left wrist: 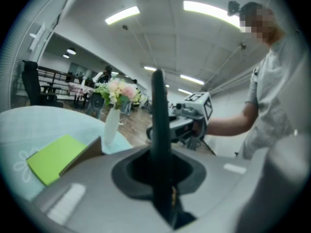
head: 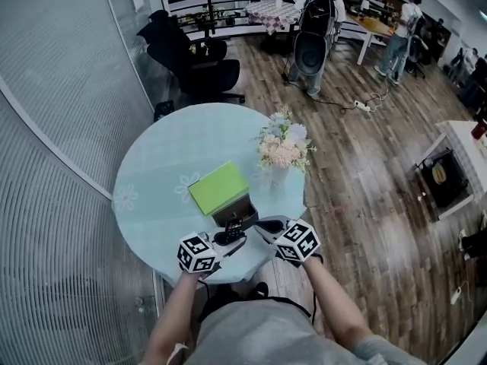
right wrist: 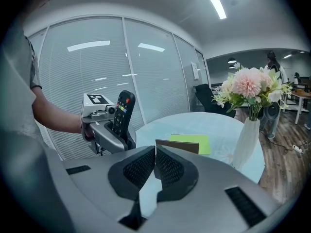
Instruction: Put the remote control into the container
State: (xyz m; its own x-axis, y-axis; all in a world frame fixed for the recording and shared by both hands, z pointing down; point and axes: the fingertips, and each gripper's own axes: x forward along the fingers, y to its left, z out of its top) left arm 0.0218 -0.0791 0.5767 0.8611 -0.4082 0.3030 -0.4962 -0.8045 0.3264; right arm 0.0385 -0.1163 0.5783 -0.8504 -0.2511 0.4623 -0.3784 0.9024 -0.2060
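A black remote control [head: 233, 229] stands upright between the jaws of my left gripper [head: 228, 239], which is shut on its lower end. In the left gripper view the remote [left wrist: 158, 115] shows edge-on, rising from the jaws. From the right gripper view the remote [right wrist: 122, 112] shows its coloured buttons. The open brown container [head: 234, 208] sits just beyond both grippers near the table's front edge; its green lid [head: 219, 188] lies beside it. My right gripper [head: 263, 226] is shut and empty, just right of the remote; its pads [right wrist: 142, 169] meet.
A white vase of flowers [head: 282, 152] stands on the round pale-blue table [head: 163, 158] to the right of the container. Black office chairs [head: 190, 55] stand behind the table. A glass wall [head: 53, 128] runs along the left. People stand far back in the room.
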